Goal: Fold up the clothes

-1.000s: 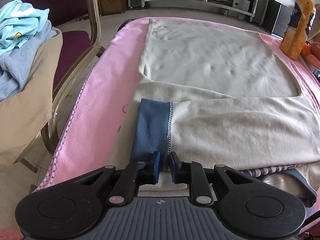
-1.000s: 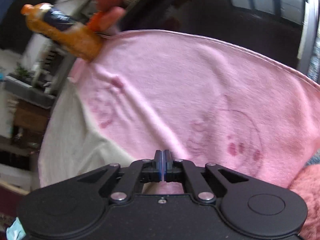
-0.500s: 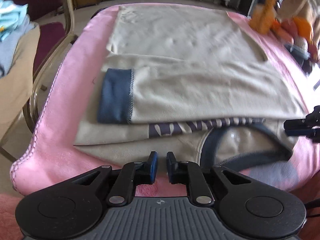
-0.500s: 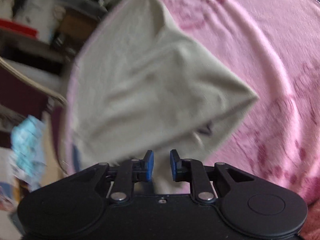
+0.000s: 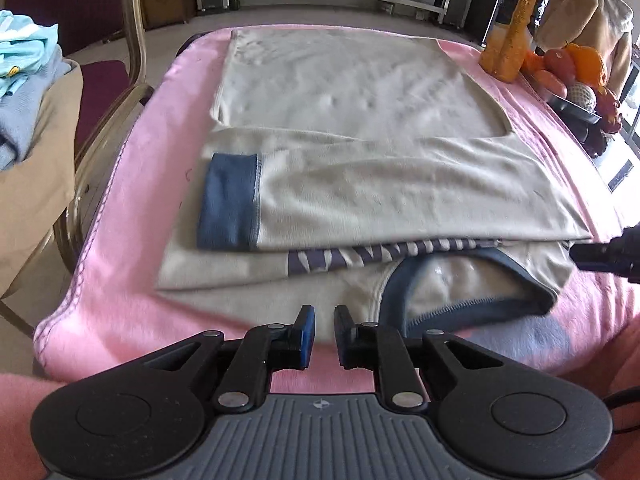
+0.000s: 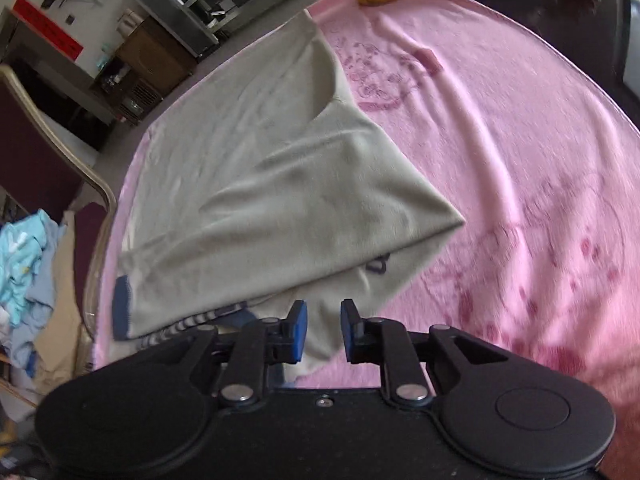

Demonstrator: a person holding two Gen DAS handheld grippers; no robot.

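Note:
A cream long-sleeved shirt [image 5: 360, 92] lies flat on the pink blanket [image 5: 132, 184]. One sleeve is folded across it, its blue cuff [image 5: 230, 204] at the left and the blue collar [image 5: 472, 292] at the near edge. My left gripper [image 5: 324, 334] hovers just short of the near hem, open a small gap with nothing between the pads. In the right wrist view the shirt [image 6: 272, 184] spreads to the left. My right gripper [image 6: 323, 330] hangs over its near corner with its jaws opening and no cloth pinched. Its fingers [image 5: 600, 258] also show at the shirt's right side.
An orange juice bottle [image 5: 516, 20] and a bowl of fruit [image 5: 572, 76] stand at the back right. A chair [image 5: 112, 92] stands at the left beside a pile of blue clothes [image 5: 24, 60]. The pink blanket [image 6: 520, 160] stretches bare to the right.
My left gripper has drawn back from the blue cuff to the shirt's near edge. My right gripper rolled from the bare blanket round to the shirt's corner, and its jaws parted.

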